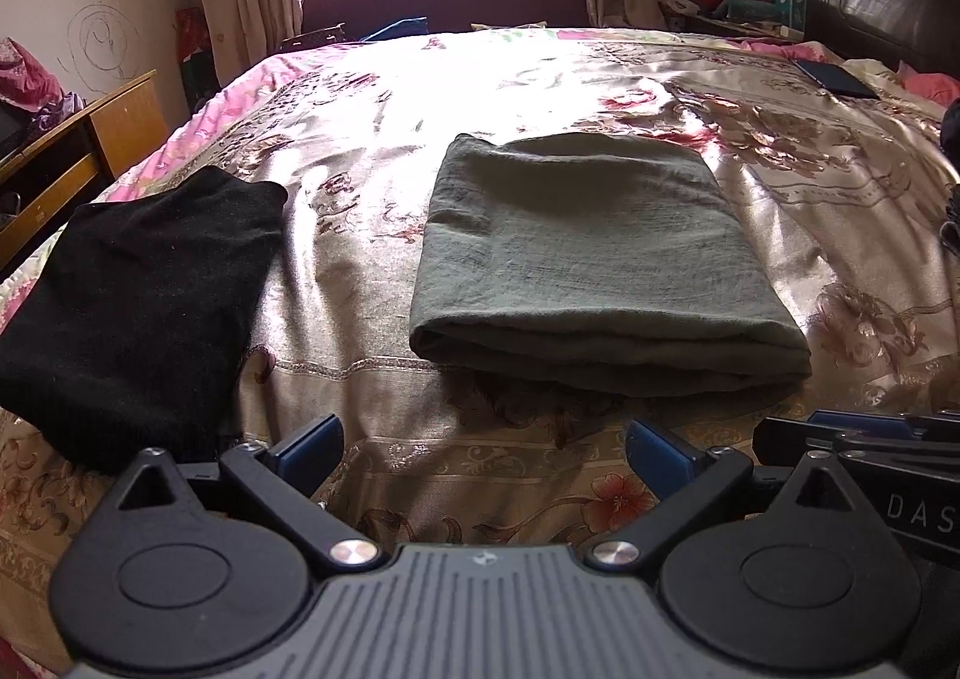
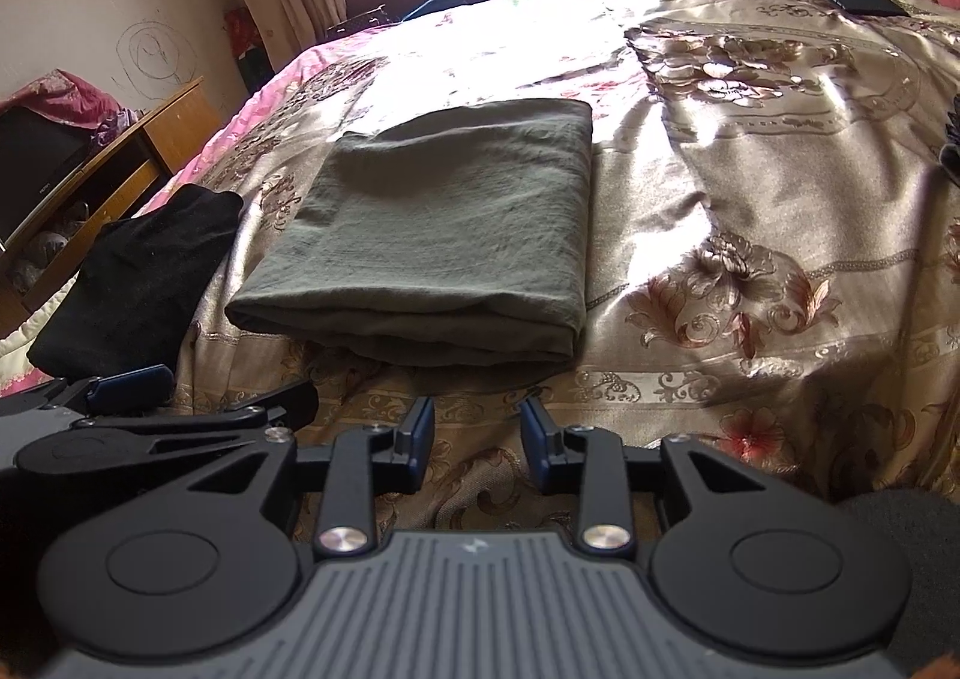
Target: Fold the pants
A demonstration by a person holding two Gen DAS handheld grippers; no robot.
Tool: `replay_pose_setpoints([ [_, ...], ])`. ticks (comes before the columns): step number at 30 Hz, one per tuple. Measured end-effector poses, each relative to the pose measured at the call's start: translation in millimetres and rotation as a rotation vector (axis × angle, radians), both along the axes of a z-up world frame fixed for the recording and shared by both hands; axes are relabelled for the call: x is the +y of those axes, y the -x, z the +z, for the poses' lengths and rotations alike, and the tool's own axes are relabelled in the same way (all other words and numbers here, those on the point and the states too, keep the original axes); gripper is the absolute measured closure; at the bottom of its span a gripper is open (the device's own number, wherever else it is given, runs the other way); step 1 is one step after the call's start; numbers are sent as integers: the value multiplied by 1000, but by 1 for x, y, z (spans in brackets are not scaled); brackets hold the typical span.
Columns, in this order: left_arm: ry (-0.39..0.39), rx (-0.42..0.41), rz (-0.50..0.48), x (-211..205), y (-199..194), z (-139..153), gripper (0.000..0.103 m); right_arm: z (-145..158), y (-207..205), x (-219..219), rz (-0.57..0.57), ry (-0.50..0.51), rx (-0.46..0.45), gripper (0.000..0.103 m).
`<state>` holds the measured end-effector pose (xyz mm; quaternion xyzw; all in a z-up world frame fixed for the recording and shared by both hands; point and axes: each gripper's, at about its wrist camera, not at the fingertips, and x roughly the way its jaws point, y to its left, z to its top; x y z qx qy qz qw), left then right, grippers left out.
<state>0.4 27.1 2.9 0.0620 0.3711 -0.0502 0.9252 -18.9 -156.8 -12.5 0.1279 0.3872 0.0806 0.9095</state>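
Observation:
Olive-green pants (image 1: 588,259) lie folded into a flat rectangle on the floral bedspread (image 1: 372,235). They also show in the right wrist view (image 2: 444,235). My left gripper (image 1: 483,442) is open wide and empty, held back from the near edge of the pants. My right gripper (image 2: 477,433) is open with a narrower gap and empty, just short of the pants' near fold. The left gripper's fingers (image 2: 129,385) show at the lower left of the right wrist view.
A folded black garment (image 1: 138,295) lies to the left of the pants, near the bed's left edge; it also shows in the right wrist view (image 2: 138,271). A wooden desk (image 1: 78,157) stands left of the bed. A dark phone (image 1: 837,76) lies far right.

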Motion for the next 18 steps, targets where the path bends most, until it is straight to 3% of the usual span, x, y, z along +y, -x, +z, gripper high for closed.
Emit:
replay_pose_setpoints([
  [18,-17,32,4,-1,1,-4,0,-4,1,0,-4,8,26,70],
])
